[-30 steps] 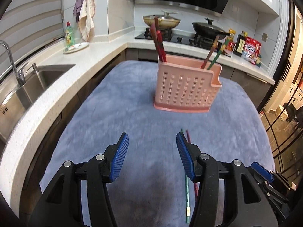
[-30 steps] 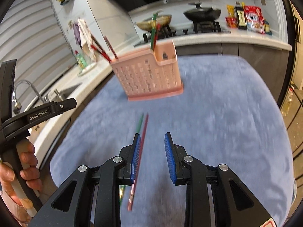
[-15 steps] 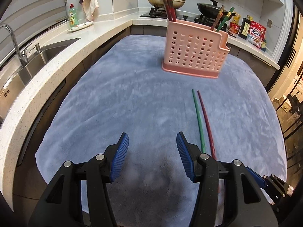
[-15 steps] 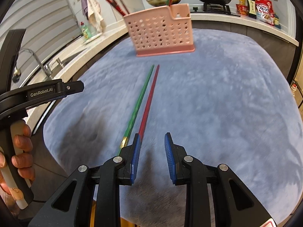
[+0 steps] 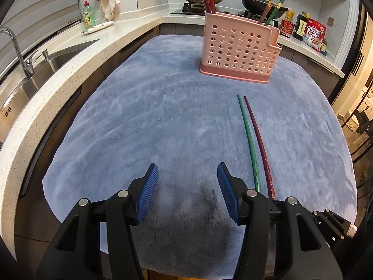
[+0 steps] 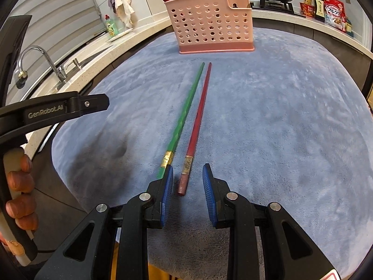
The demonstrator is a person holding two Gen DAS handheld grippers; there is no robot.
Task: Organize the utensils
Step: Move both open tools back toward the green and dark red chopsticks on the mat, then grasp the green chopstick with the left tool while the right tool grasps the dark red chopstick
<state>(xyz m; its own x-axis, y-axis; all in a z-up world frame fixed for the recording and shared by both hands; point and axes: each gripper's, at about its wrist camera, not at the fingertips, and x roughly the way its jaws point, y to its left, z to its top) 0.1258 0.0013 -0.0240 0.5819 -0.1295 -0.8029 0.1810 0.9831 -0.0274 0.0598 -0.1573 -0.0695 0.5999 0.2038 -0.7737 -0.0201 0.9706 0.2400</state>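
A green chopstick [image 6: 186, 109] and a red chopstick [image 6: 198, 121] lie side by side on the blue-grey cloth [image 6: 279, 128], pointing toward a pink perforated holder [image 6: 211, 25] with several chopsticks standing in it. My right gripper [image 6: 187, 182] hovers open over their near ends; the red one's butt end lies in the gap, untouched. My left gripper [image 5: 187, 186] stands open and empty, left of the same green chopstick [image 5: 248, 140] and red chopstick [image 5: 257, 140]. The pink holder [image 5: 237, 51] stands at the far end.
A white counter [image 5: 58, 77] with a sink [image 5: 46, 63] and tap runs along the left. Behind the holder are a stove with a pan [image 5: 258, 2], bottles and a snack bag [image 5: 314, 33]. A hand [image 6: 21, 198] holds the left gripper's handle.
Both grippers have dropped toward the cloth and tilted down. The holder has slid toward the top of both views. The chopsticks' near ends have come up between the right gripper's fingers.
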